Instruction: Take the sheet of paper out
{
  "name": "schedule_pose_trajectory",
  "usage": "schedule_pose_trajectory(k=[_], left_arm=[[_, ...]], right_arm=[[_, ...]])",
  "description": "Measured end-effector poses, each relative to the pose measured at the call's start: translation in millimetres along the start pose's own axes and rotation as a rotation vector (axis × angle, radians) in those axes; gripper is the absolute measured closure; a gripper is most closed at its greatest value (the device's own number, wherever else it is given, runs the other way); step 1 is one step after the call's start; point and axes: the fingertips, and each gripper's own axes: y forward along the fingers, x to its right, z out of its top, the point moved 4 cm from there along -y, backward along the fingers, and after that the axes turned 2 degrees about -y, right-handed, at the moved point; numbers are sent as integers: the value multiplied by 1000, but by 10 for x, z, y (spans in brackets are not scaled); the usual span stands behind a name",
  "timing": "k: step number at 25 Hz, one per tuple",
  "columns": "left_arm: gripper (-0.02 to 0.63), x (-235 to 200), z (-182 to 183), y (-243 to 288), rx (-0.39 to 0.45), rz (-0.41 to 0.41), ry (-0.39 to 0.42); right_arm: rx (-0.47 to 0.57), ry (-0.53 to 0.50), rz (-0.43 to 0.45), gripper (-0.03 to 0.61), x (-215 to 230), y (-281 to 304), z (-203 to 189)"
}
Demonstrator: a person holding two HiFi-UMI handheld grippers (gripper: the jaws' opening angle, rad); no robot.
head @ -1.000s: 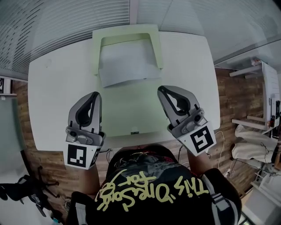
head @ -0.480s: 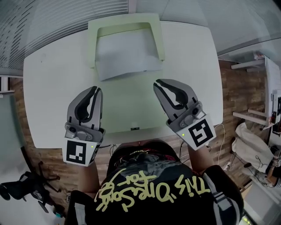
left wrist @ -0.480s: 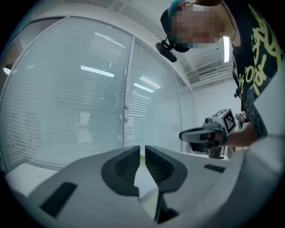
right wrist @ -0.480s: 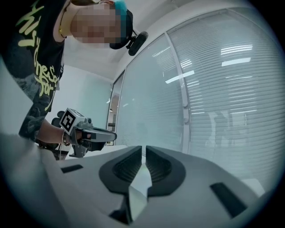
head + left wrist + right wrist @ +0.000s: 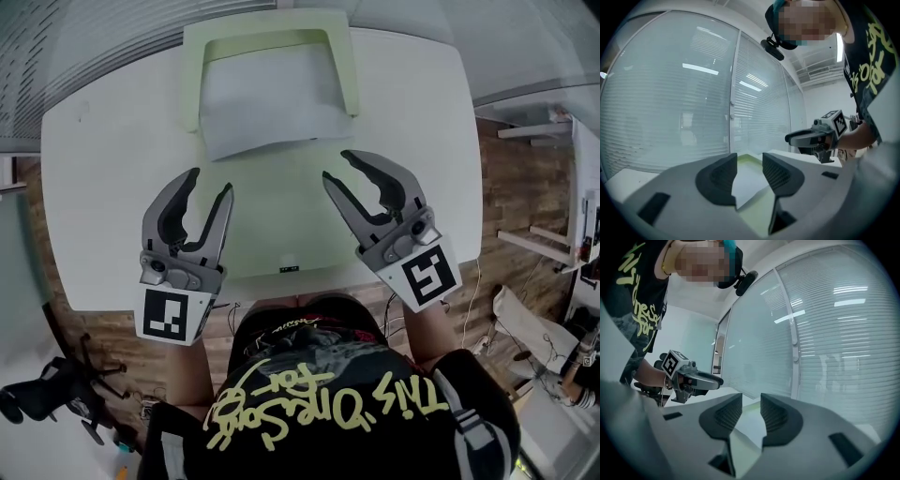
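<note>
One broad white tabletop with rounded corners [image 5: 103,206], smooth and matt, carries everything, so the work lies flat and within reach. Stretched over it from the far edge almost to the near one is a pale green flat folder [image 5: 192,66], seemingly stiff plastic. Its far part forms a frame-like border that appears to hold the contents in place. The white rectangular sheet of paper [image 5: 267,103] rests inside that far part, thin and slightly skewed. Its near edge lies free toward the person, probably the only edge to pull by.

Nearer, the left grey plastic gripper with curved jaws [image 5: 211,183] and the right grey plastic gripper of the same build [image 5: 336,165] hang side by side over the folder's near half. Both are aimed at the sheet but stop short of it. Both have just been spreading their jaws, which stand apart with ribbed dark pads [image 5: 716,178] bare and nothing clasped. I judge they are readied to pinch that free edge.
</note>
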Motion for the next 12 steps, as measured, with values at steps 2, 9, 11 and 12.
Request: schedule_pose_trajectory(k=[2,9,11,12], left_arm=[[454,-11,-71,31,-26,10,0],[451,-15,-235,140,-90,42,40],[449,3,-282,191,-108,42,57],[448,21,-314,229,-119,41,65]], right_arm=[[-13,-10,1,468,12,21,-50],[-74,-49,-3,449,78,99,-263],[-89,-70,-17,448,115,113,-336],[-99,-82,-25,448,143,109,-382]])
